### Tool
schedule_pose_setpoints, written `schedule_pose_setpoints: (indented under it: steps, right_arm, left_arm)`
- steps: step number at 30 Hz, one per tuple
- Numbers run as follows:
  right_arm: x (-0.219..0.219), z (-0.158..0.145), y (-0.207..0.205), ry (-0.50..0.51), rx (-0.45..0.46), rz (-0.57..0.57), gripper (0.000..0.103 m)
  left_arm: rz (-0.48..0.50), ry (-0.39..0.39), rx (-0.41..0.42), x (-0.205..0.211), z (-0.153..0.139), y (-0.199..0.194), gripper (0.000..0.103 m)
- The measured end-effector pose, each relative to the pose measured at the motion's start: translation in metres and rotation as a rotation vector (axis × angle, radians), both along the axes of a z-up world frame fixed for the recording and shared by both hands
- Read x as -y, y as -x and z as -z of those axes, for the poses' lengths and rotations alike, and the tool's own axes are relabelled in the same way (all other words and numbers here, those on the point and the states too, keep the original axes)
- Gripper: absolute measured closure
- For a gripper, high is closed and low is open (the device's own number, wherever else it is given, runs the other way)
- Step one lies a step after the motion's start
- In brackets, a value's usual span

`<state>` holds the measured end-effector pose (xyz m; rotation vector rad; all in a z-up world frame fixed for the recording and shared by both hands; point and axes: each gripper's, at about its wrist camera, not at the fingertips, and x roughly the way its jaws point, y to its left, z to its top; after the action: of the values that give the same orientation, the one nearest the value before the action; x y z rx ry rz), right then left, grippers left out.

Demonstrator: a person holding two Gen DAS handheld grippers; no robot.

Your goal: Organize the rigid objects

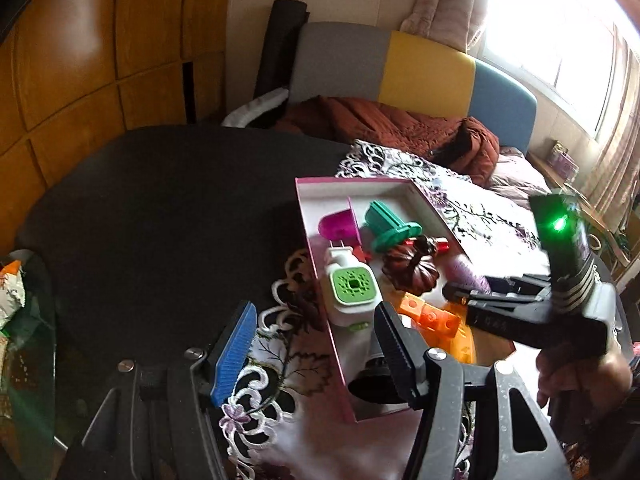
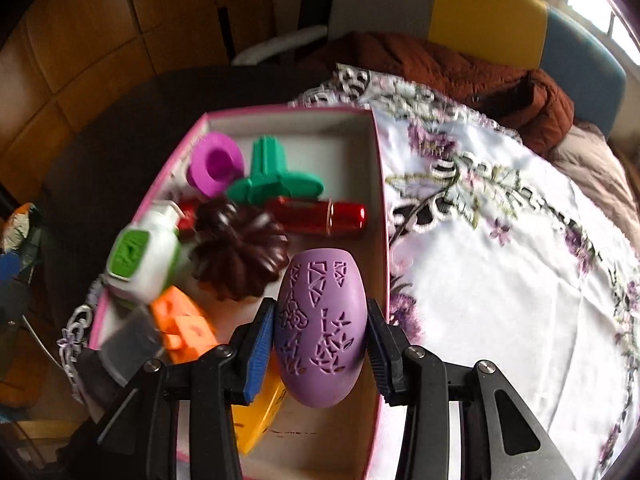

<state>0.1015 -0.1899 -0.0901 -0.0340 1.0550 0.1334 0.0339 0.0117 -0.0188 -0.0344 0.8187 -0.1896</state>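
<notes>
A pink-rimmed box (image 2: 381, 184) (image 1: 320, 280) on the table holds a magenta cup (image 2: 216, 162), a green flanged piece (image 2: 272, 180), a red cylinder (image 2: 324, 216), a dark brown pumpkin shape (image 2: 240, 254), a white and green device (image 2: 144, 256) and orange blocks (image 2: 180, 326). My right gripper (image 2: 320, 340) is shut on a purple carved egg-shaped object (image 2: 322, 320), held over the box's near right part. In the left wrist view the right gripper (image 1: 472, 292) reaches in from the right with the purple object (image 1: 466, 274). My left gripper (image 1: 316, 344) is open and empty at the box's near left rim.
A white embroidered cloth (image 2: 500, 240) covers the table right of the box. Dark bare tabletop (image 1: 160, 220) lies to the left. A brown jacket (image 1: 400, 128) lies on a grey, yellow and blue chair (image 1: 424, 68) behind. Wooden panels stand at the left.
</notes>
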Motion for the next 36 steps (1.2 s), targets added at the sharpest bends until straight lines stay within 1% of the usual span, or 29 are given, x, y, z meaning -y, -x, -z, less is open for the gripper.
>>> schedule_pose_setpoints:
  steps: [1, 5, 8, 10, 13, 15, 16, 19, 21, 25, 26, 30, 33, 36]
  right_arm:
    - [0.000, 0.001, 0.001, 0.003, 0.018, -0.002, 0.059]
    - [0.001, 0.002, 0.002, 0.003, 0.024, -0.004, 0.059]
    - [0.000, 0.002, 0.005, 0.001, 0.027, -0.004, 0.059]
    - [-0.001, 0.001, 0.006, 0.000, 0.029, 0.001, 0.059]
    - [0.000, -0.006, 0.017, -0.002, 0.061, 0.023, 0.058]
    - [0.001, -0.012, 0.023, 0.000, 0.091, 0.044, 0.048]
    - [0.001, -0.016, 0.027, -0.002, 0.110, 0.055, 0.046]
    - [0.002, -0.028, 0.039, 0.003, 0.161, 0.084, 0.043]
    - [0.003, -0.036, 0.047, 0.008, 0.194, 0.109, 0.035]
    - [0.004, -0.050, 0.066, 0.001, 0.266, 0.173, 0.028]
    - [0.004, -0.052, 0.071, -0.002, 0.277, 0.183, 0.024]
    - [0.000, -0.057, 0.085, -0.008, 0.297, 0.185, 0.023]
    - [-0.004, -0.058, 0.091, -0.001, 0.302, 0.173, 0.022]
    - [-0.007, -0.058, 0.093, -0.002, 0.303, 0.167, 0.022]
  left_arm:
    - [-0.003, -0.003, 0.006, 0.000, -0.001, 0.000, 0.041]
    - [-0.011, -0.010, 0.019, 0.000, -0.004, 0.001, 0.041]
    - [-0.021, -0.030, 0.028, 0.001, -0.006, 0.001, 0.037]
    - [-0.028, -0.042, 0.039, 0.003, -0.008, 0.002, 0.036]
    - [-0.033, -0.050, 0.051, 0.004, -0.011, 0.004, 0.035]
    - [-0.036, -0.060, 0.069, 0.007, -0.014, 0.007, 0.034]
    - [-0.038, -0.064, 0.074, 0.008, -0.015, 0.009, 0.032]
    - [-0.061, -0.077, 0.088, 0.010, -0.020, 0.013, 0.032]
    - [-0.079, -0.083, 0.103, 0.012, -0.022, 0.017, 0.031]
    - [-0.115, -0.092, 0.129, 0.013, -0.025, 0.026, 0.031]
    - [-0.121, -0.088, 0.133, 0.014, -0.025, 0.028, 0.031]
    - [-0.137, -0.088, 0.144, 0.016, -0.025, 0.035, 0.031]
    - [-0.133, -0.099, 0.150, 0.018, -0.026, 0.037, 0.031]
    - [-0.124, -0.093, 0.147, 0.019, -0.026, 0.039, 0.031]
